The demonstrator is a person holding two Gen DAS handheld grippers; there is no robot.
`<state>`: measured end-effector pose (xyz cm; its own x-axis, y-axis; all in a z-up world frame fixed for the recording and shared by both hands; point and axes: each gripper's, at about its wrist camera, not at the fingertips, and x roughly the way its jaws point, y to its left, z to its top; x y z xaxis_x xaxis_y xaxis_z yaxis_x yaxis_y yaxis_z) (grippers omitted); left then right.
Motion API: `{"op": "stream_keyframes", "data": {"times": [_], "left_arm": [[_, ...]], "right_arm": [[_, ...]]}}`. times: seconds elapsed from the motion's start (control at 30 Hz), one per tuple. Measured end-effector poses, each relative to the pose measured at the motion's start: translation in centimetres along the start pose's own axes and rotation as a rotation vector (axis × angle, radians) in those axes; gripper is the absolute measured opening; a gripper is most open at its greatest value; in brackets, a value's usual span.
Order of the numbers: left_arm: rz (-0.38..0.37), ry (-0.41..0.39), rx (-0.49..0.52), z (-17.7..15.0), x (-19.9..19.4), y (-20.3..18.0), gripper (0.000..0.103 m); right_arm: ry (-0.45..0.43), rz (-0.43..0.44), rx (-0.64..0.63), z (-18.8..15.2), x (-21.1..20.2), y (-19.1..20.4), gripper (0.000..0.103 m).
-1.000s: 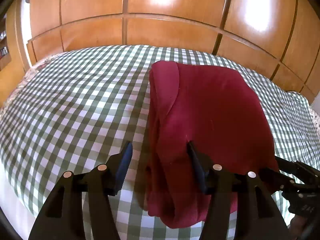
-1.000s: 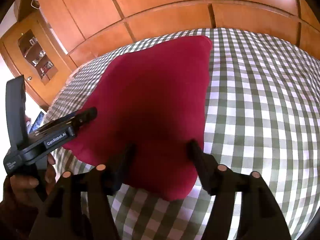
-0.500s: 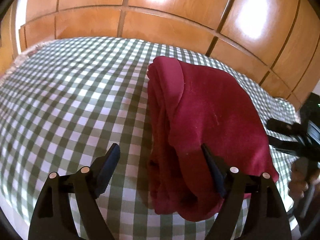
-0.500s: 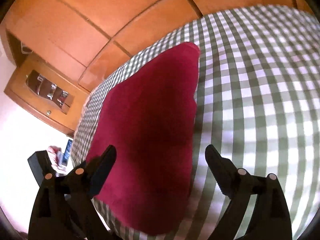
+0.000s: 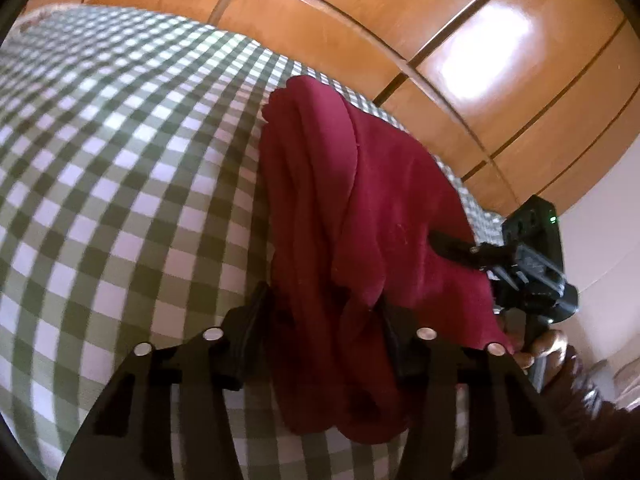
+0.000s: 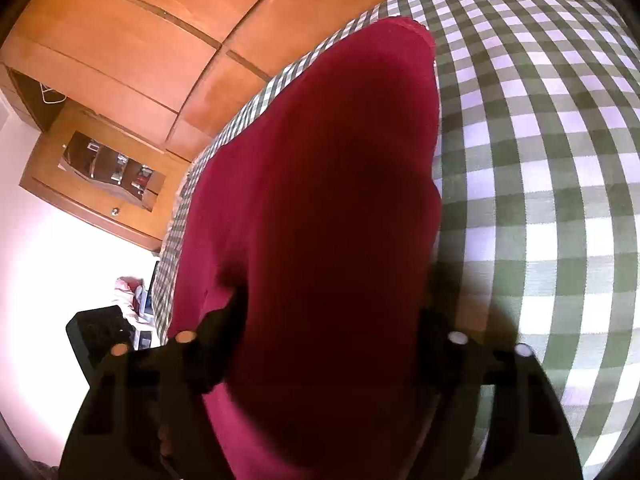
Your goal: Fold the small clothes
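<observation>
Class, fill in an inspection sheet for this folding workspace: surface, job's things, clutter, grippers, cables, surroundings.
Surface: green-and-white checked cloth covering the bed.
Job's things: one dark red garment, partly folded, layers bunched at its near edge.
Clutter: nothing seen on the cloth.
Grippers: left gripper and right gripper each straddle the garment's near edge; jaws have just been closing, with fabric between them; grip not certain.
Cables: nothing seen.
Surroundings: wooden wardrobe doors behind; a wooden cabinet at the side.
</observation>
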<state>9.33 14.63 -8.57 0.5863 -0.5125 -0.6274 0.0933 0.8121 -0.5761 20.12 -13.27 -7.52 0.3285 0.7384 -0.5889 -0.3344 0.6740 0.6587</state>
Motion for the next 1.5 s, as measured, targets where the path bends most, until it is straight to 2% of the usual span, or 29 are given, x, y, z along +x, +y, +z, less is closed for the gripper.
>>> {"op": "stream_keyframes", "data": {"times": [0.13,0.3,0.43,0.63,0.73,0.83,0.87,0.9,0.97,1.0,1.03,1.1,1.13,1.23,1.3,1.37,1.47,1.5], "left_arm": [[-0.053,-0.002,-0.045,-0.2,-0.4,-0.2,0.042],[-0.111,0.022,0.006,-0.2,-0.3,-3.8,0.042],[-0.173,0.068,0.1,0.7,2.1,-9.1,0.042],[-0.228,0.145,0.332,2.2,8.7,-20.7,0.042],[-0.197,0.181,0.447,2.0,12.8,-26.2,0.042],[-0.092,0.235,0.541,0.6,17.1,-29.8,0.042],[-0.044,0.245,0.578,0.0,18.4,-30.6,0.042],[0.002,0.244,0.605,-0.5,19.3,-31.0,0.042],[0.052,0.222,0.631,-1.3,20.0,-31.3,0.045],[0.067,0.203,0.631,-1.4,19.8,-31.3,0.046],[0.077,0.185,0.629,-1.5,19.3,-31.2,0.046],[0.099,0.132,0.641,-1.6,18.6,-31.1,0.046],[0.109,0.112,0.647,-1.7,18.2,-30.9,0.046],[0.148,0.075,0.675,-2.5,17.4,-30.6,0.046],[0.172,0.074,0.67,-2.7,17.7,-30.2,0.048],[0.187,0.078,0.651,-2.7,18.3,-30.0,0.053],[0.216,0.073,0.647,-2.6,19.4,-29.6,0.06],[0.213,0.077,0.638,-2.7,19.5,-29.5,0.061]], "right_arm": [[-0.049,-0.039,-0.052,-0.3,-1.1,2.3,0.046],[-0.163,-0.022,-0.056,-1.4,-6.4,2.5,0.044],[-0.277,-0.055,-0.017,-2.4,-12.8,-0.1,0.044],[-0.439,-0.159,0.111,-3.4,-21.2,-6.9,0.044],[-0.443,-0.227,0.192,-3.6,-23.0,-11.2,0.045],[-0.415,-0.309,0.266,-4.3,-23.4,-15.4,0.049],[-0.407,-0.318,0.283,-4.8,-23.4,-16.6,0.054],[-0.404,-0.325,0.294,-5.2,-23.6,-17.2,0.064],[-0.435,-0.384,0.306,-6.1,-24.5,-17.7,0.08],[-0.454,-0.385,0.305,-6.4,-25.3,-17.6,0.08],[-0.471,-0.4,0.304,-6.6,-25.9,-17.3,0.08],[-0.543,-0.488,0.273,-6.7,-27.7,-16.0,0.077],[-0.576,-0.508,0.245,-6.5,-28.5,-15.0,0.07],[-0.608,-0.511,0.178,-5.0,-28.9,-12.8,0.059],[-0.578,-0.52,0.14,-3.8,-27.8,-12.1,0.053],[-0.503,-0.562,0.131,-1.8,-25.4,-12.7,0.05],[-0.419,-0.674,0.146,0.1,-21.9,-15.0,0.05],[-0.419,-0.707,0.145,0.3,-21.3,-15.6,0.051]]}}
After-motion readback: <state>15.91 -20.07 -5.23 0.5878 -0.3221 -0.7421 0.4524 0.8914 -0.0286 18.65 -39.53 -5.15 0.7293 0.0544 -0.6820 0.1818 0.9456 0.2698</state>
